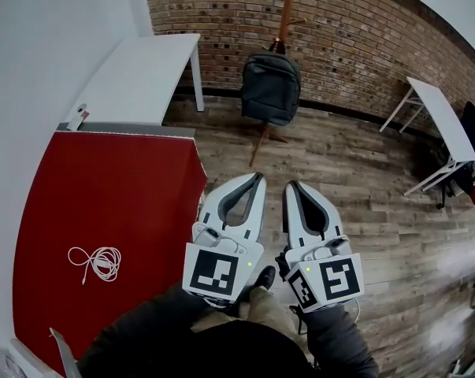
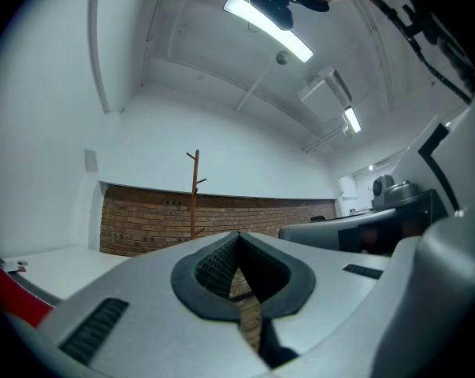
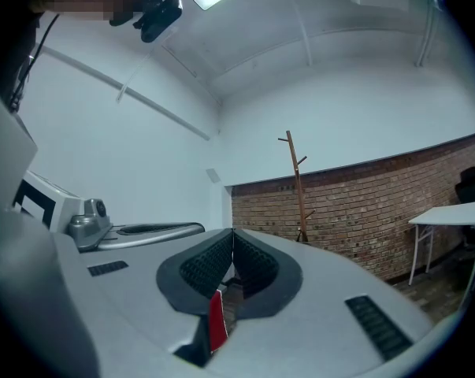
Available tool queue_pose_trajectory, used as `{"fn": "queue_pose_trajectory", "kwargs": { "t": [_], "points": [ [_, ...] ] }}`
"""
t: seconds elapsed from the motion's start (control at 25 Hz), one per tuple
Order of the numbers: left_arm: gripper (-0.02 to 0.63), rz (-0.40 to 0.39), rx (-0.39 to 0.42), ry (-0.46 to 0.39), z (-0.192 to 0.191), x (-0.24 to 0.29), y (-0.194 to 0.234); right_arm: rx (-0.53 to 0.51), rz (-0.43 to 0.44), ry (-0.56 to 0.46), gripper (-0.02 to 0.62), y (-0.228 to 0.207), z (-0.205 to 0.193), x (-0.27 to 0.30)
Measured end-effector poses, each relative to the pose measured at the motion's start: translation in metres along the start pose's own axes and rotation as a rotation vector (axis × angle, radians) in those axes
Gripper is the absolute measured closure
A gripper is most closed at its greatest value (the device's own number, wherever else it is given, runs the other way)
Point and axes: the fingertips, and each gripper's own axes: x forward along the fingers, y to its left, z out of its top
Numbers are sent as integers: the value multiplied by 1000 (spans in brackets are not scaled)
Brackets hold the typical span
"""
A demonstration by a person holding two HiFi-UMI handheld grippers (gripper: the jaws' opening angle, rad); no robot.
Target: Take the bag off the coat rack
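On our near left we see a red tabletop with a coiled white cable lying on it. Beyond it a white table stands by the brick wall. A second white table stands on the far right of the wooden floor.

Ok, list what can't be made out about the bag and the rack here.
- Which hook holds the bag: in the head view it is too small to tell, and the top of the coat rack is cut off by the upper edge.
- The bag in both gripper views: hidden behind the left gripper and the right gripper. Only the upper pole shows.
- The coat rack's foot: in the head view, mostly behind the bag.
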Motion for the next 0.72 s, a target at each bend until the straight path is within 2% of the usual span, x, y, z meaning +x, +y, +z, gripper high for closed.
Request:
{"fn": "queue_pose_trajectory", "kwargs": {
  "t": [0.4,0.52,0.72],
  "points": [
    [597,29,-1,-10,-15,53,24,7,21,-4,588,-36,-7,46],
    [597,36,-31,15,-28,68,24,14,22,16,588,-51,-15,52],
    [597,22,-16,63,-38,111,22,37,13,9,588,-87,-14,75]
  ]
}}
